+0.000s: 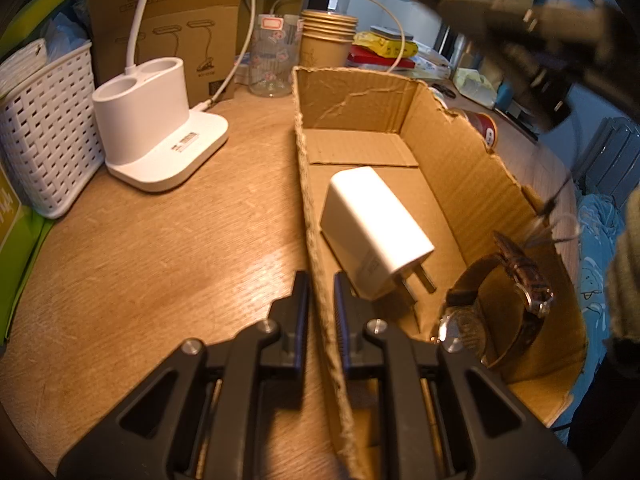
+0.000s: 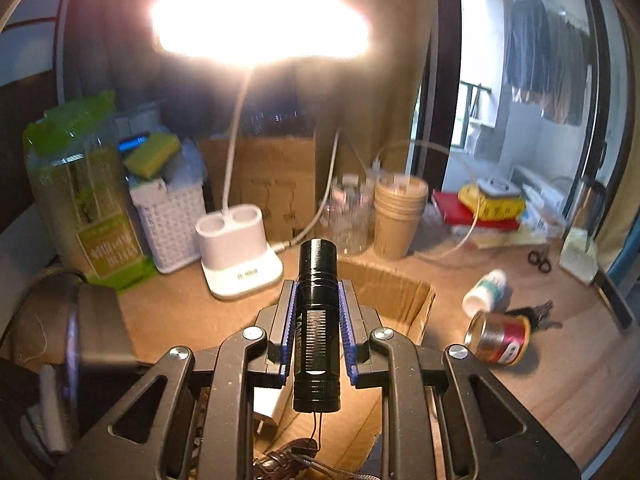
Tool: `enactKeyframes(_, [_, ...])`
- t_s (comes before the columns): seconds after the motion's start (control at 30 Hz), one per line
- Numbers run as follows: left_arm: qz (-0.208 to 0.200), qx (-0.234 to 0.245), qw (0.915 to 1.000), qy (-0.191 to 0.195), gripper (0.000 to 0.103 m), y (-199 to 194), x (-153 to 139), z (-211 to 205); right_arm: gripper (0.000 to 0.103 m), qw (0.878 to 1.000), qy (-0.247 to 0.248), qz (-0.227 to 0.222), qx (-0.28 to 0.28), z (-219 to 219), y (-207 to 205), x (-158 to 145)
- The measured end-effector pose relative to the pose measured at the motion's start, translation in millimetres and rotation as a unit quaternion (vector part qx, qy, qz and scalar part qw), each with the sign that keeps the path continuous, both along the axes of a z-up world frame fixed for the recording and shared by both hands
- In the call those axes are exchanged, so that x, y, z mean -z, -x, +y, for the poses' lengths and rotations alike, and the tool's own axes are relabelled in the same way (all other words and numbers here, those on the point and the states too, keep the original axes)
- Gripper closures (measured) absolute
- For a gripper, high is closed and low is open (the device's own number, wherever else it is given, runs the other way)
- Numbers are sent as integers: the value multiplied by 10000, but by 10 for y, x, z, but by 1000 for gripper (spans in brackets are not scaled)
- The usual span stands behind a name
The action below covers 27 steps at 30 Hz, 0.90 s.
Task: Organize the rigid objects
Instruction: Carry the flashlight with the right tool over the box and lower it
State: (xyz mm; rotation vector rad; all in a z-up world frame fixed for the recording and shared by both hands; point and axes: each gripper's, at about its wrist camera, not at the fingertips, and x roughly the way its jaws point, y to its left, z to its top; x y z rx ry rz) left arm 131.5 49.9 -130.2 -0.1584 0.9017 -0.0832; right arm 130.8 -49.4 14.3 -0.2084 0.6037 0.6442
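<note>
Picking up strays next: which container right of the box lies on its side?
The red-labelled tin can, tipped over, open mouth showing; the white bottle behind it is tilted.

- We see a lit white desk lamp (image 2: 239,258) standing on the wooden surface (image 1: 168,264).
- Just beside it we find a white woven basket (image 1: 44,136).
- Behind stand a printed glass jar (image 1: 276,56) and stacked paper cups (image 1: 326,36).
- We spot small scissors (image 2: 539,259) further right.
</note>
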Motion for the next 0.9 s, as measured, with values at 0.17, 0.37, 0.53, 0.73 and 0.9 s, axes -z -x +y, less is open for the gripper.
enactKeyframes(0.17, [0, 0, 10000, 0, 89, -1, 0, 1, 81, 9995, 186, 266, 45, -22, -102, 221])
enactKeyframes(0.37, [0, 0, 10000, -1, 89, 0, 0, 1, 81, 9969, 502, 591, 105, -40, -199, 471])
enactKeyframes(0.53, [0, 0, 10000, 0, 89, 0, 0, 1, 81, 9955, 664, 662, 121, -48, -215, 570])
enactKeyframes(0.73, [-1, 1, 10000, -3, 89, -1, 0, 2, 81, 9951, 723, 677, 66, -56, -180, 598])
enactKeyframes(0.9, [0, 2, 10000, -1, 89, -1, 0, 2, 81, 9940, 818, 713, -89, -20, -161, 592])
